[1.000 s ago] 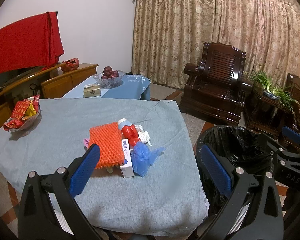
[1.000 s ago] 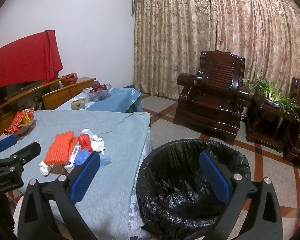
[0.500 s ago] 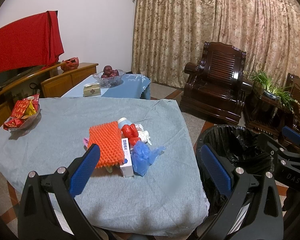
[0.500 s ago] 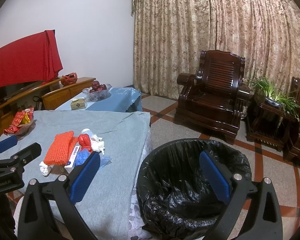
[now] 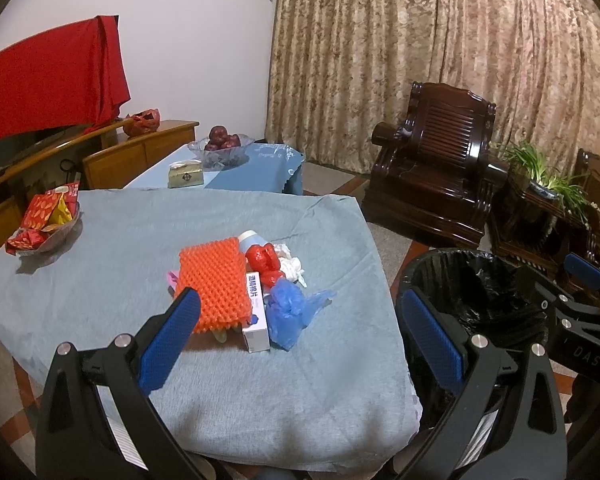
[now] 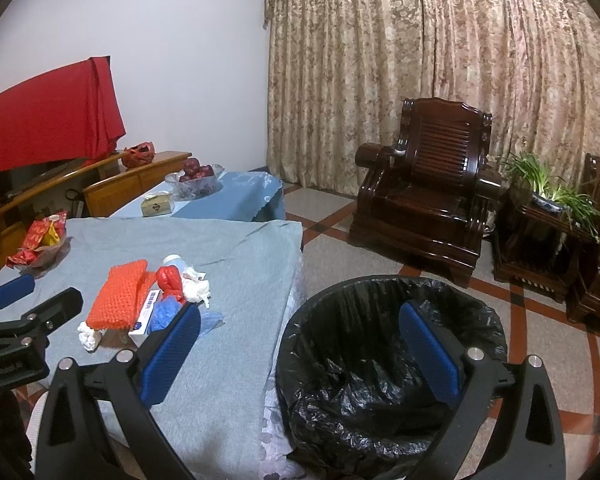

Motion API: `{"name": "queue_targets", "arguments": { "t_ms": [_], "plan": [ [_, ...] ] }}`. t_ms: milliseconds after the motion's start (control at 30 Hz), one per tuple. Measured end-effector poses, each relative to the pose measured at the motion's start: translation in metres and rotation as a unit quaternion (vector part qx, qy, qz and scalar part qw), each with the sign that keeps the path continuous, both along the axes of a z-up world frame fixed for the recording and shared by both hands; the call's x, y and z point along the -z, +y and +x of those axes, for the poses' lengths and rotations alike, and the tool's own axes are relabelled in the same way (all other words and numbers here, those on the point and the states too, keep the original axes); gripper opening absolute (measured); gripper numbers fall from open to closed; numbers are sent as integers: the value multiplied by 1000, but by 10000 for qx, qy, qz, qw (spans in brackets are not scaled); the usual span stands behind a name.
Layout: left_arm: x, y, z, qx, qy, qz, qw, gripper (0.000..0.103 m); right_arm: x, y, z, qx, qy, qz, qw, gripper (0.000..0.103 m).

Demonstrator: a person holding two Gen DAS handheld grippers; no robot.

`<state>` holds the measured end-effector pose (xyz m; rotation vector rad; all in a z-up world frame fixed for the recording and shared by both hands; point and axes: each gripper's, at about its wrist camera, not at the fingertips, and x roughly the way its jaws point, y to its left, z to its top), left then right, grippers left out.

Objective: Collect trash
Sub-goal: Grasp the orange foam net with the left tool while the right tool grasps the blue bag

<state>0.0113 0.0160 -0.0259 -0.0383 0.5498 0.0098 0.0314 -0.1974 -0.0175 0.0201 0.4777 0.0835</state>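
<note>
A heap of trash lies mid-table on the grey-blue cloth: orange foam netting (image 5: 214, 280) (image 6: 124, 294), a white carton with blue print (image 5: 257, 312), a crumpled blue plastic bag (image 5: 288, 312), red wrapping (image 5: 265, 263), white tissue (image 5: 290, 266) and a small bottle (image 5: 249, 239). A black-lined trash bin (image 6: 384, 364) (image 5: 476, 292) stands on the floor right of the table. My left gripper (image 5: 296, 332) is open, hovering just short of the heap. My right gripper (image 6: 296, 352) is open over the bin's near rim, empty.
A glass dish of red snack packets (image 5: 44, 220) sits at the table's left edge. Behind is a low table with a fruit bowl (image 5: 222, 146) and a tissue box (image 5: 186, 174). Dark wooden armchair (image 6: 424, 196) and plant stand (image 6: 548, 208) stand on the tiled floor beyond the bin.
</note>
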Motion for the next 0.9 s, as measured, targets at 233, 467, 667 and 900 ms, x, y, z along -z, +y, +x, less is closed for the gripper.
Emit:
{"name": "queue_targets", "arguments": {
  "t_ms": [233, 467, 667, 900],
  "plan": [
    [-1, 7, 1, -89, 3, -6, 10000, 98, 4, 14, 14, -65, 53, -23, 10000, 97],
    [12, 47, 11, -386, -80, 0, 9992, 98, 25, 43, 43, -355, 238, 34, 9991, 97],
    [34, 91, 25, -721, 98, -1, 9973, 98, 54, 78, 74, -649, 455, 33, 9968, 97],
    [56, 117, 47, -829, 319, 22, 9960, 98, 89, 117, 115, -959, 888, -37, 9914, 97]
  ]
}}
